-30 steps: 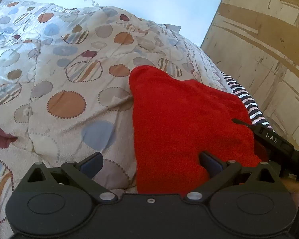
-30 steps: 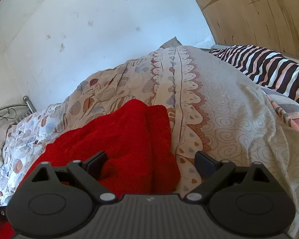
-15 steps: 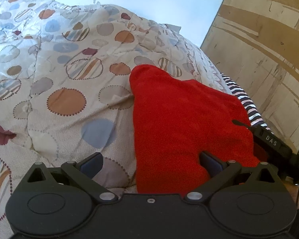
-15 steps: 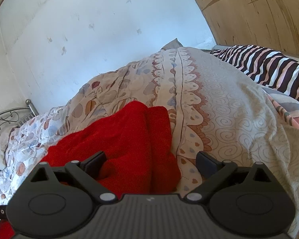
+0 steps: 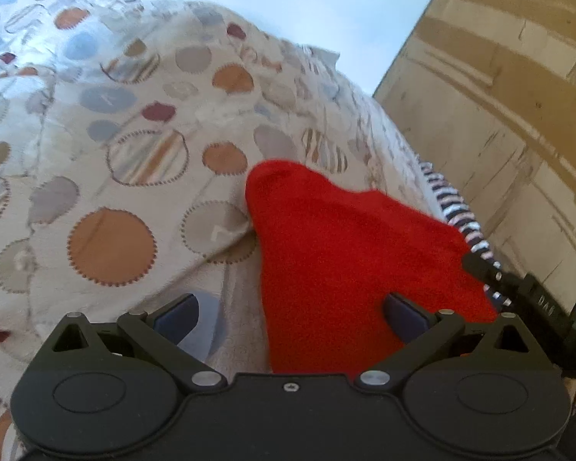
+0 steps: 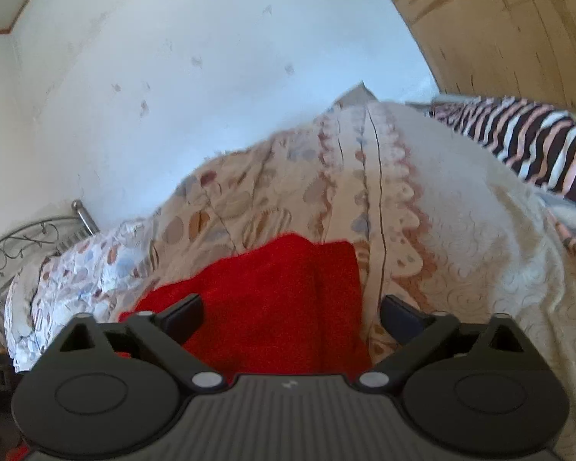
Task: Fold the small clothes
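A red fleece garment (image 5: 338, 253) lies on the patterned quilt (image 5: 115, 176) of a bed. My left gripper (image 5: 290, 313) is open, low over the garment's near left edge, with its right finger above the red cloth. The same garment shows in the right wrist view (image 6: 280, 299). My right gripper (image 6: 290, 313) is open over its near right edge, holding nothing. The right gripper's body (image 5: 533, 296) shows at the left view's right edge.
A striped cloth (image 6: 537, 150) lies at the bed's far right. A wooden wall (image 5: 499, 96) stands to the right and a white wall (image 6: 172, 77) behind. A metal bed frame (image 6: 27, 238) is at the left.
Both grippers have pulled back and tilted up a little, so the garment sits lower and smaller in both views. Both stay open.
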Tool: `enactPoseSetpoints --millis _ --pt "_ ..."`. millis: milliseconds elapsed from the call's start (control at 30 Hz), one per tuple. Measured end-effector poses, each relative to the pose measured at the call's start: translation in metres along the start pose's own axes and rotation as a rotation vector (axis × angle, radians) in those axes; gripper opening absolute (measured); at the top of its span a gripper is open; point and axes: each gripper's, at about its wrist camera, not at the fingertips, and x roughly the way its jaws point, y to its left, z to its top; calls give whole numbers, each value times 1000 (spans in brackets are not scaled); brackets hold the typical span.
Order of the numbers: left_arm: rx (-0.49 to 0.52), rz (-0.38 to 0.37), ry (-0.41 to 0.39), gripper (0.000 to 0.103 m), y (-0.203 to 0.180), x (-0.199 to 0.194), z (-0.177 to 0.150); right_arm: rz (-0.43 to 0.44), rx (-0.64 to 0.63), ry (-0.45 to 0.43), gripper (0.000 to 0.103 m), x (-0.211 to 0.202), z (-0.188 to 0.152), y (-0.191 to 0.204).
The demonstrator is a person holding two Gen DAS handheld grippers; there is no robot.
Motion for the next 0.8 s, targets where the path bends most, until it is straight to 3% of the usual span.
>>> enactPoseSetpoints --millis 100,800 --pt "45 9 13 103 -3 11 -2 -9 21 36 84 8 -8 -5" --pt "44 26 -11 103 -6 17 -12 -7 13 5 83 6 -20 -8"
